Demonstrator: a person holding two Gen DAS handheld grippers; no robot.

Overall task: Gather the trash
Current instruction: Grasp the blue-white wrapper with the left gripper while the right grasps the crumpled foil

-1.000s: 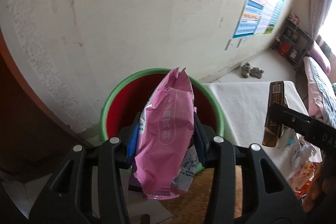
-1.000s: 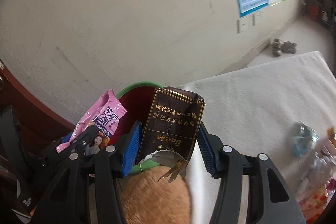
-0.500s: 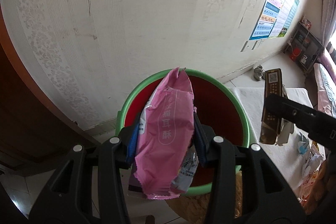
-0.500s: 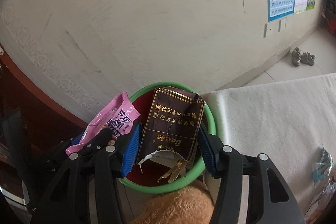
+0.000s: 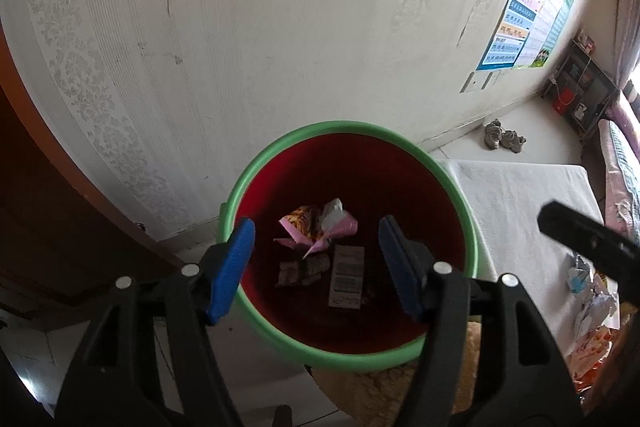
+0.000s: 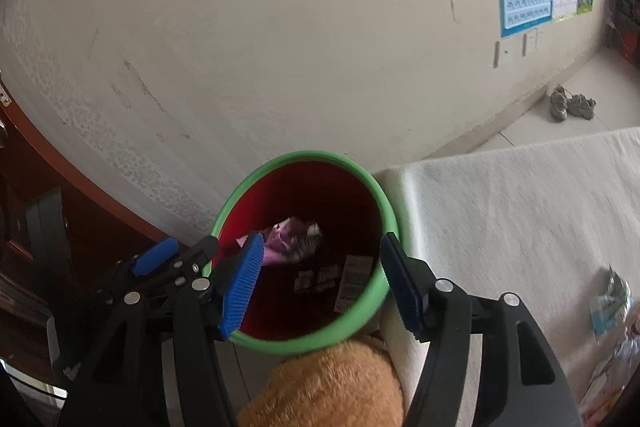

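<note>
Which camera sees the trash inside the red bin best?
The left wrist view: it looks nearly straight down into the bin, so the trash lies sharp and clear. In the right wrist view it is blurred, darker, and partly hidden behind a blue pad.

Soft daylight is cast across both views from the right, where a bright window edge is blown out in the left wrist view. The pale patterned wall (image 5: pixel 280 27) is evenly lit, while the deep interior of the red plastic bin with a green rim (image 5: pixel 472 227) is left in shadow. Strong fisheye bending and dark vignetted corners are seen. The right wrist view is softened by slight motion blur.
</note>
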